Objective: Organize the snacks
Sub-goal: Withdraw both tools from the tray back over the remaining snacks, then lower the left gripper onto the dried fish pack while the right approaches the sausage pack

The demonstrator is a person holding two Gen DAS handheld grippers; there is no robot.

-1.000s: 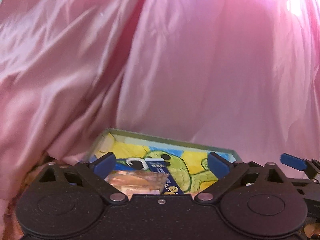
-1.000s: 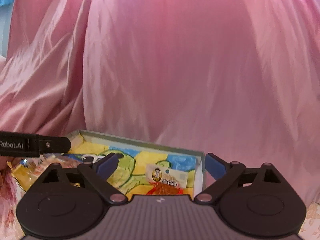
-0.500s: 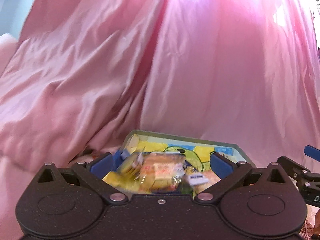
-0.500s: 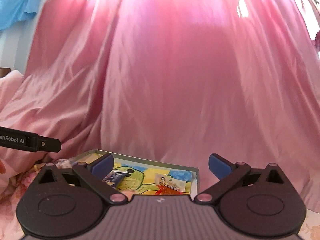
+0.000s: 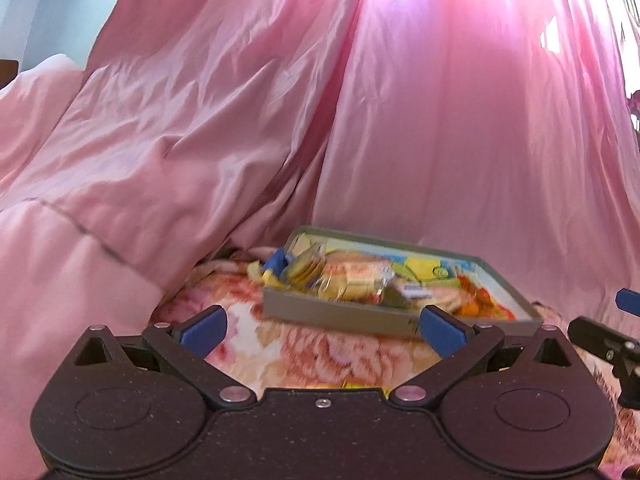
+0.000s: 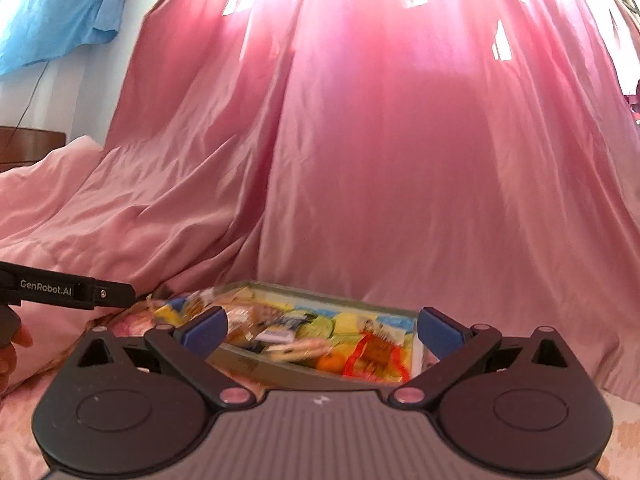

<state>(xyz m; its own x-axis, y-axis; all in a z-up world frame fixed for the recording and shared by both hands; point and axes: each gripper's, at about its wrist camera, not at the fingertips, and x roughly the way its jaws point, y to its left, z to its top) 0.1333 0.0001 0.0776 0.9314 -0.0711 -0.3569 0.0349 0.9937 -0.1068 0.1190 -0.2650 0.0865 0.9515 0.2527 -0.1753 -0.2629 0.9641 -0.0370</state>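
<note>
A shallow grey-green box (image 5: 344, 312) (image 6: 280, 372) with a cartoon-printed bottom lies on a floral bedspread (image 5: 320, 348). Several snack packets (image 5: 352, 280) (image 6: 256, 324) are piled in its left half; a red-and-white packet (image 6: 376, 344) lies at its right end. My left gripper (image 5: 322, 330) hangs open in front of the box, with nothing between its blue-tipped fingers. My right gripper (image 6: 322, 330) is also open and empty, just short of the box's near wall. The right gripper's edge shows at the right of the left wrist view; the left gripper's arm shows at the left of the right wrist view.
A pink curtain (image 5: 460, 120) (image 6: 400, 140) hangs right behind the box. A pink duvet (image 5: 60, 200) is heaped on the left. A blue cloth (image 6: 56, 12) hangs on the wall, upper left. A hand (image 6: 12, 352) shows at the left edge.
Both grippers have drawn back from over the box; it now lies farther off, with bedspread showing before it. A packet between the left fingers earlier now lies in the box.
</note>
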